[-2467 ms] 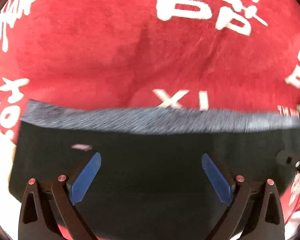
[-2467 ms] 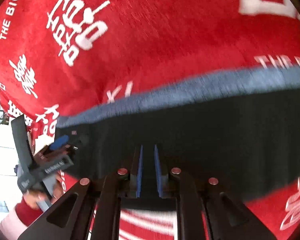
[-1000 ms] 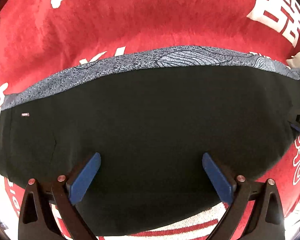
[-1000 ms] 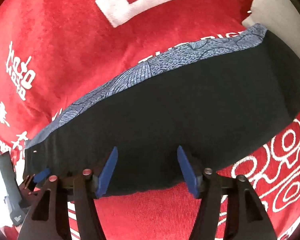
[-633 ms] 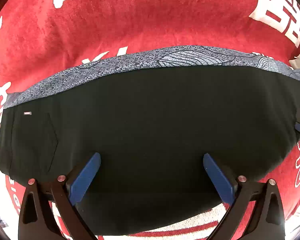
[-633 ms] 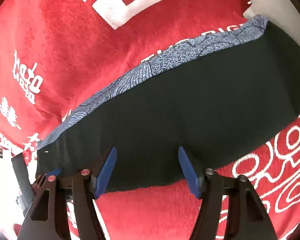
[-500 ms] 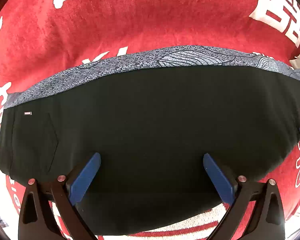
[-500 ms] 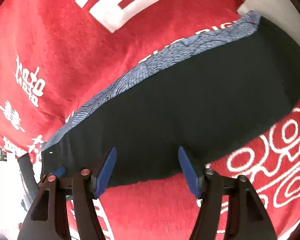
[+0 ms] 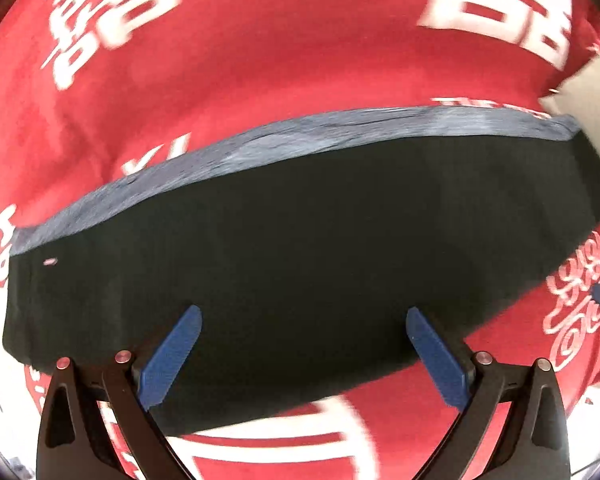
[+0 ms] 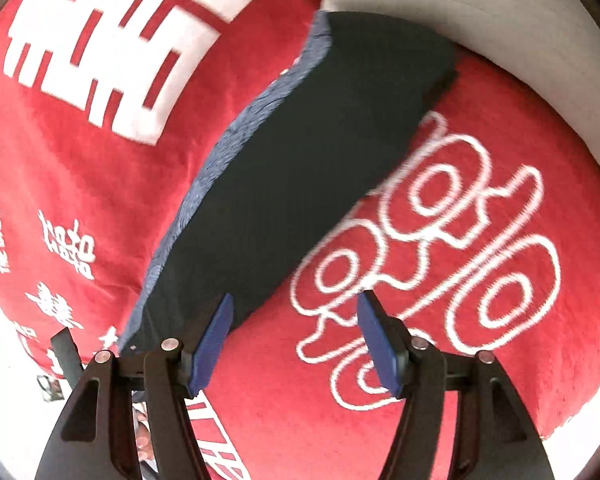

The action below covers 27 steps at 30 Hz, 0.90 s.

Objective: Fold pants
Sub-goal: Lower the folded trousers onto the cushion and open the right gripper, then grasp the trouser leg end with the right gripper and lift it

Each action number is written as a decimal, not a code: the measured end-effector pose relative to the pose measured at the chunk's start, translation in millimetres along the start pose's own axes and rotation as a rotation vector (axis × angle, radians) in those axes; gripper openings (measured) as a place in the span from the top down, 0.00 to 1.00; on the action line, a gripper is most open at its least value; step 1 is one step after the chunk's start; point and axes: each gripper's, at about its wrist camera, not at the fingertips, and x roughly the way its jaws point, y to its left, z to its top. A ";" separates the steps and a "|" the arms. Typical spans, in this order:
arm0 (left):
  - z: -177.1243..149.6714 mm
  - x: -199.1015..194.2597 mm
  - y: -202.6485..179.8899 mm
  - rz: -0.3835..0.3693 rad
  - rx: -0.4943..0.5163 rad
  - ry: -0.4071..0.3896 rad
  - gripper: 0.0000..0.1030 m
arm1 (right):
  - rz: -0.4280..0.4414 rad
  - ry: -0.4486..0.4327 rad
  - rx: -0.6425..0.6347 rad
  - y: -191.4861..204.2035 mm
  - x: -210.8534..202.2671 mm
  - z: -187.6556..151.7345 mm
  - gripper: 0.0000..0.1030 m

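Pants (image 9: 300,248) are laid folded on the red blanket (image 9: 260,60). Left gripper (image 9: 300,348) and right gripper (image 10: 296,340) are held apart, empty. The fold could be dragged askew if cloth is snagged by a fingertip.

place: home, likely a bedroom | evidence: plush red blanket (image 9: 260,60) with white wedding characters, spread flat
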 end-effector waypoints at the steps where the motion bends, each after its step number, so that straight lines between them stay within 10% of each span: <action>1: 2.1 -0.9 -8.8 -0.012 0.009 -0.003 0.00 | 0.013 -0.009 0.018 -5.1 -1.5 0.0 0.33; 18: 39.9 19.9 -68.5 -0.044 0.012 0.008 0.00 | 0.131 -0.202 0.103 -25.3 -22.2 51.4 0.33; 27: 34.9 29.3 -71.1 -0.047 -0.003 0.015 0.00 | -0.248 -0.285 -0.134 -14.7 -27.4 82.9 0.40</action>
